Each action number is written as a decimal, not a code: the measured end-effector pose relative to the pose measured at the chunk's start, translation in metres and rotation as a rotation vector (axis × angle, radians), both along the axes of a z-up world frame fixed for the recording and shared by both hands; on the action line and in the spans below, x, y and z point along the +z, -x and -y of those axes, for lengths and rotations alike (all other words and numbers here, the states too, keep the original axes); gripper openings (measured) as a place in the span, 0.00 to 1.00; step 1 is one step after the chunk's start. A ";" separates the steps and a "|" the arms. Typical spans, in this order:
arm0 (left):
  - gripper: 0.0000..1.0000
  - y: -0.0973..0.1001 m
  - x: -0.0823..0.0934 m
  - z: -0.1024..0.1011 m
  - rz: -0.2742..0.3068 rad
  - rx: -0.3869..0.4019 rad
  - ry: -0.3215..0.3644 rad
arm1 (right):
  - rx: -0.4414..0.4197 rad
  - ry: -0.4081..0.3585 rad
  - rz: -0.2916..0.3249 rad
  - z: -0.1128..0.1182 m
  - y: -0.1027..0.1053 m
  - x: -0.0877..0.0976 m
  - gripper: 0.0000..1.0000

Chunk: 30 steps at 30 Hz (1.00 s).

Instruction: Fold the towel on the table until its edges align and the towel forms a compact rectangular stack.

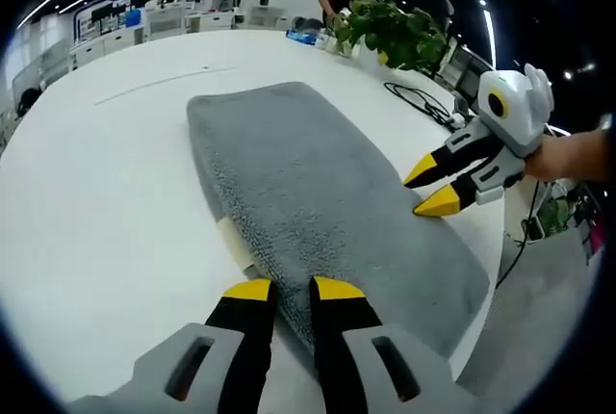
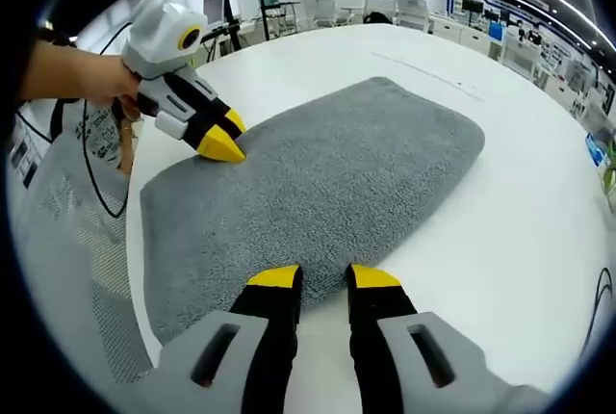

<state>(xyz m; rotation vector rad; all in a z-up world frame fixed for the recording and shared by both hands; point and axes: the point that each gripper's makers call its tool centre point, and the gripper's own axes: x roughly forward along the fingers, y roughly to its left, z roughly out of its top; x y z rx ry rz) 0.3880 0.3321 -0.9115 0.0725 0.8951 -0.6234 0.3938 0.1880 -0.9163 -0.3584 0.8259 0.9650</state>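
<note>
grey towel [image 1: 327, 193] flat on white table [image 1: 96, 193]; left gripper [image 1: 291, 289] and right gripper [image 2: 322, 276] at opposite edges, jaws apart; potted plant [image 1: 395, 34], cable [image 1: 419, 101] beyond

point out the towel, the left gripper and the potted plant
towel [image 1: 327, 193]: left gripper view, middle of the grey pile.
left gripper [image 1: 291, 288]: left gripper view, gap between its yellow tips at the towel's edge.
potted plant [image 1: 395, 34]: left gripper view, its green leaves at the table's far side.

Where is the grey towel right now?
The grey towel lies flat on the white table, near its edge, with the left gripper and right gripper at opposite long sides.
</note>
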 end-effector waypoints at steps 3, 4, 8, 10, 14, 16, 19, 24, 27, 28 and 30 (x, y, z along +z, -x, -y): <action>0.15 0.001 0.000 0.007 0.000 0.003 0.000 | 0.004 0.000 0.001 0.007 -0.002 -0.001 0.18; 0.15 0.000 0.000 0.009 0.001 0.003 -0.001 | 0.003 -0.002 0.001 0.009 -0.002 -0.001 0.18; 0.15 0.001 0.000 0.018 0.001 0.001 -0.004 | 0.001 -0.001 0.005 0.017 -0.002 0.000 0.18; 0.15 0.000 -0.001 0.021 0.000 -0.003 -0.006 | 0.000 0.000 0.006 0.021 -0.002 0.000 0.18; 0.15 0.002 -0.001 0.030 -0.002 -0.007 -0.006 | -0.001 0.005 0.009 0.029 -0.002 0.000 0.18; 0.15 0.002 -0.001 0.034 0.005 -0.014 -0.012 | -0.004 0.007 0.008 0.032 -0.002 0.000 0.18; 0.15 0.003 -0.001 0.038 0.004 -0.022 -0.015 | 0.000 0.019 0.015 0.036 -0.002 0.000 0.18; 0.15 0.003 -0.001 0.042 0.006 -0.035 -0.022 | -0.015 0.015 0.014 0.040 0.001 0.001 0.18; 0.15 0.003 -0.001 0.042 0.006 -0.042 -0.024 | -0.032 0.007 0.016 0.040 0.002 0.003 0.18; 0.16 0.002 0.000 0.042 0.004 -0.039 -0.024 | -0.031 0.005 0.018 0.040 0.003 0.003 0.18; 0.18 0.002 0.004 0.041 0.002 -0.032 -0.043 | -0.064 -0.011 0.013 0.040 0.003 0.005 0.19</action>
